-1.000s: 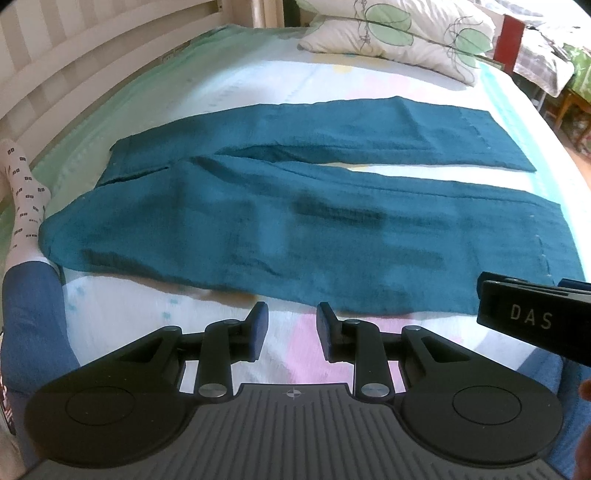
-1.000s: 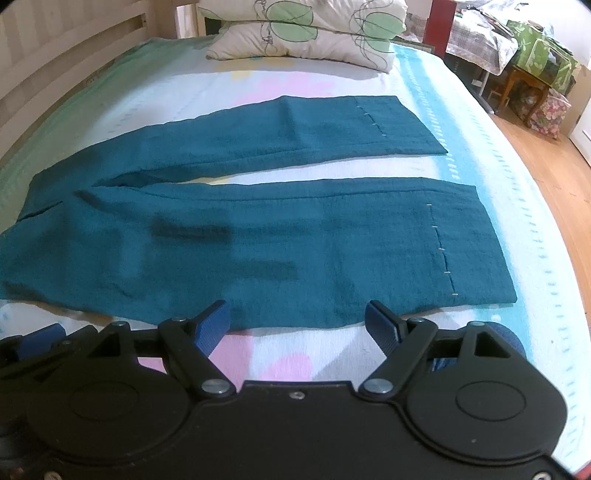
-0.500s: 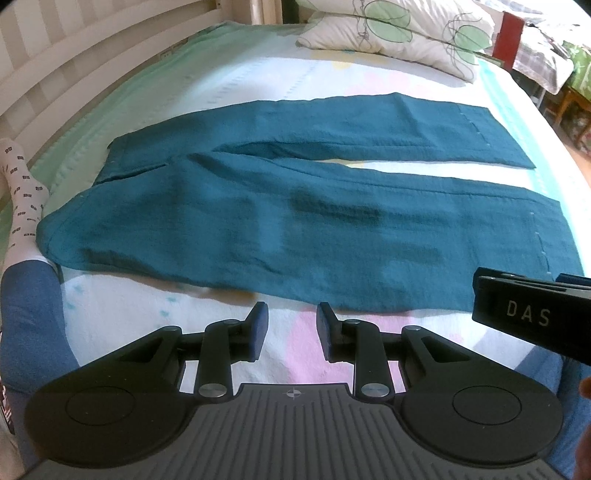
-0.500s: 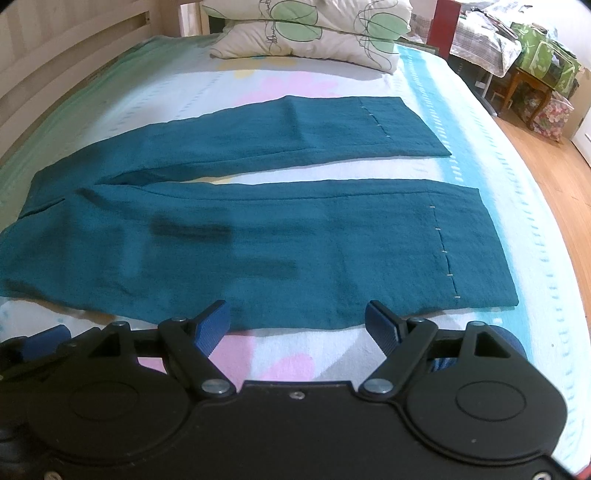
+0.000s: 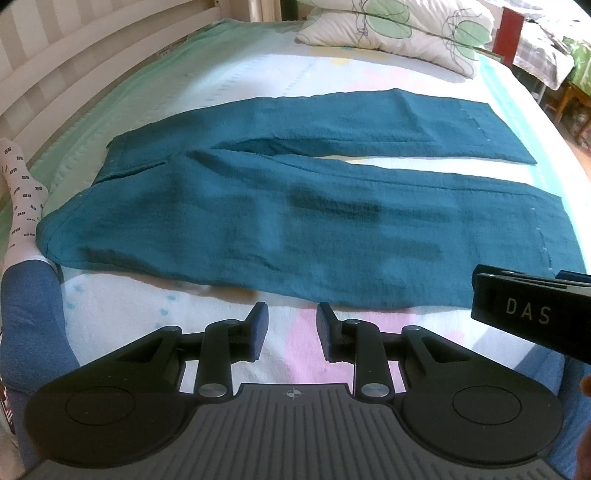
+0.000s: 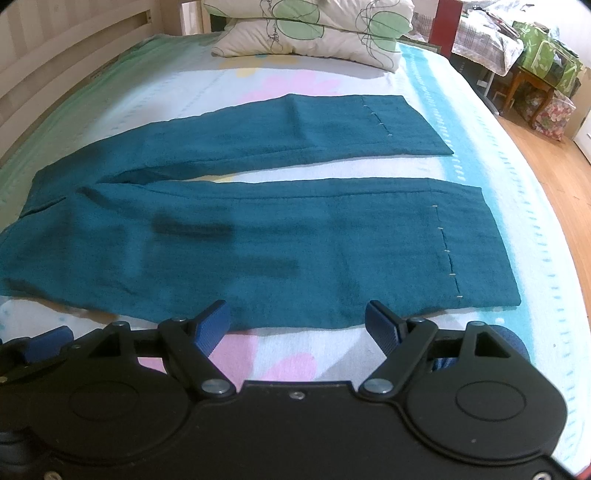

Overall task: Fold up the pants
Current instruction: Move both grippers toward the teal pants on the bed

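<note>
The left gripper (image 5: 289, 325) hangs just short of the near edge of the pants (image 5: 295, 229), its jaws a modest gap apart with nothing between them, only bedsheet (image 5: 122, 314) showing through. The right gripper (image 6: 297, 325) sits to its right at the same edge, jaws spread wide and likewise empty; its blue fingertips (image 6: 212, 323) line up with the hem of the near leg without pressing on it.

The pants lie flat on the bed, waist to the left, both legs running rightward and splayed apart in a narrow V, cuffs near the bed's right side. No fold has been made.

The likely first step is to lay one leg onto the other. To do that well, I would widen the left jaws, then pinch the near leg's long edge at two well-separated spots, one toward the waist and one toward the cuff (both layers, not just the top one), lift evenly and carry it over so the cuffs and seams meet; an uneven lift would probably drag wrinkles into this loose weave.

No bins or baskets are in reach. Two pillows (image 6: 314, 29) sit at the far end, and a person's socked foot (image 5: 22, 199) rests at the left edge.
</note>
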The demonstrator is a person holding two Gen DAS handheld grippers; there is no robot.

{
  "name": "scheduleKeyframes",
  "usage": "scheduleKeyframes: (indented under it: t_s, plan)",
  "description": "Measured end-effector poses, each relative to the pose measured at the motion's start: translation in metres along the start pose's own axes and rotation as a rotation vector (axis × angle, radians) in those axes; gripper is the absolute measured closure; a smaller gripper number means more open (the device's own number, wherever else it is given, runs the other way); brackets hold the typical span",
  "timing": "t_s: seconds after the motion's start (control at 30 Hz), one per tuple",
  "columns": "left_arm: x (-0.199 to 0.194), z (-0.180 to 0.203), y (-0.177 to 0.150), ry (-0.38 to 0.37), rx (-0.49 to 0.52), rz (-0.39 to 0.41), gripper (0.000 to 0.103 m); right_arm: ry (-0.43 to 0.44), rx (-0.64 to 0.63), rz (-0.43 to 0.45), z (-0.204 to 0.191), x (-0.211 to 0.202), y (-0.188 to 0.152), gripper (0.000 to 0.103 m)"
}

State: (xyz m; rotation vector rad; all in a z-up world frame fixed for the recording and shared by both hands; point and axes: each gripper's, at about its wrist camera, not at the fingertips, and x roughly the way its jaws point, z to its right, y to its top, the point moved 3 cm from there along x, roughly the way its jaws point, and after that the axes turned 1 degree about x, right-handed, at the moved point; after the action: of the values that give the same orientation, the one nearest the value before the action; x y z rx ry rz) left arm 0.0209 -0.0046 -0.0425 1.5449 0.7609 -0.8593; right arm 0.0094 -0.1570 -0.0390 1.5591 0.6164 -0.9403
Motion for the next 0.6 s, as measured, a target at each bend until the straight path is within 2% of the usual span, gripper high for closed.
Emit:
scheduleKeyframes:
  t_s: [0.4, 0.6]
  plan:
    - [0.008, -0.006, 0.000, -0.009, -0.007, -0.016, 0.075, 0.021, -0.013, -0.029, -0.002, 0.012, -0.003, 0.022]
    - [0.024, -0.009, 0.008, -0.030, 0.011, -0.051, 0.075, 0.030, 0.008, -0.075, 0.005, 0.032, 0.003, 0.025]
